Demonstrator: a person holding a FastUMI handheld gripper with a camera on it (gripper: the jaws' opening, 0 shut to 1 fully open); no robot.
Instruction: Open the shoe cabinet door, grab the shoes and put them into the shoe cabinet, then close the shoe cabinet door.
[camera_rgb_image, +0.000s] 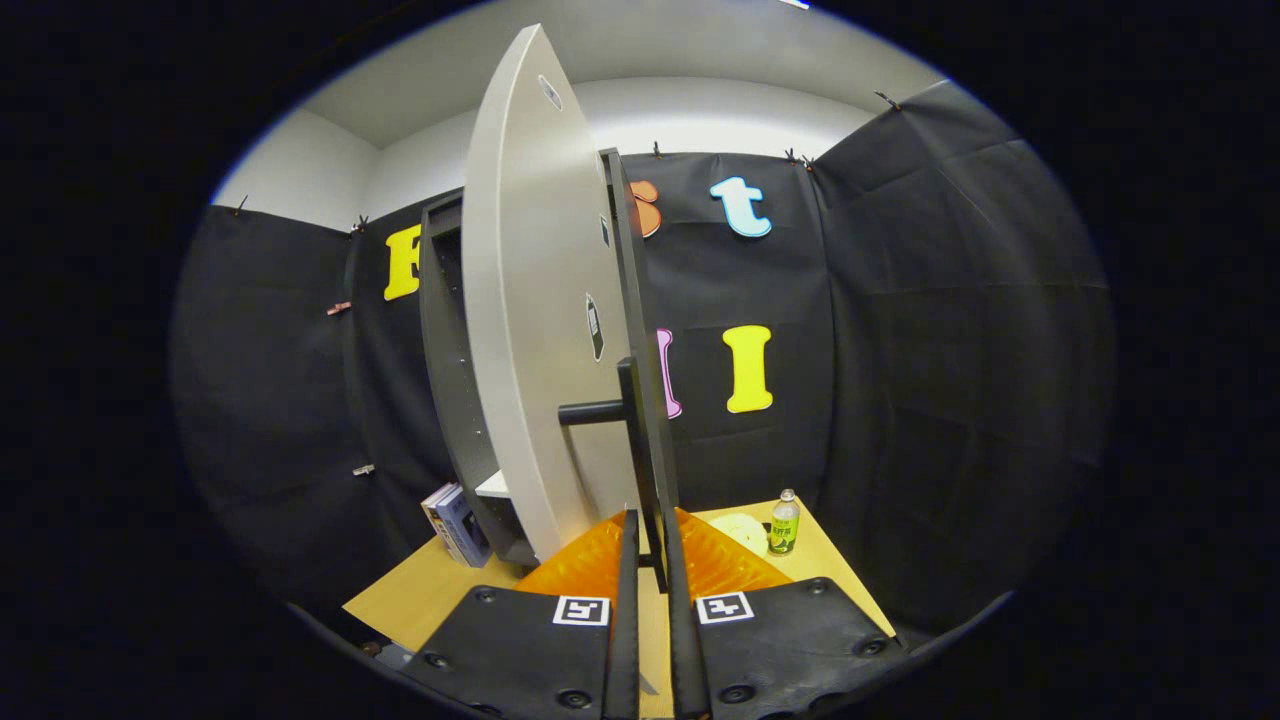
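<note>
- My gripper (648, 545) has its fingers drawn close together around the lower end of the dark handle (628, 440) on the shoe cabinet door (535, 330); I cannot tell whether both press on it.
- The door stands swung out, edge-on toward me, rising straight above my fingers.
- The shoe cabinet (450, 380) stands just left of the door, its inside dark.
- A bottle (784, 523) stands right of the door on the wooden table (420, 595).
- A box (456, 524) leans left of the door's foot.
</note>
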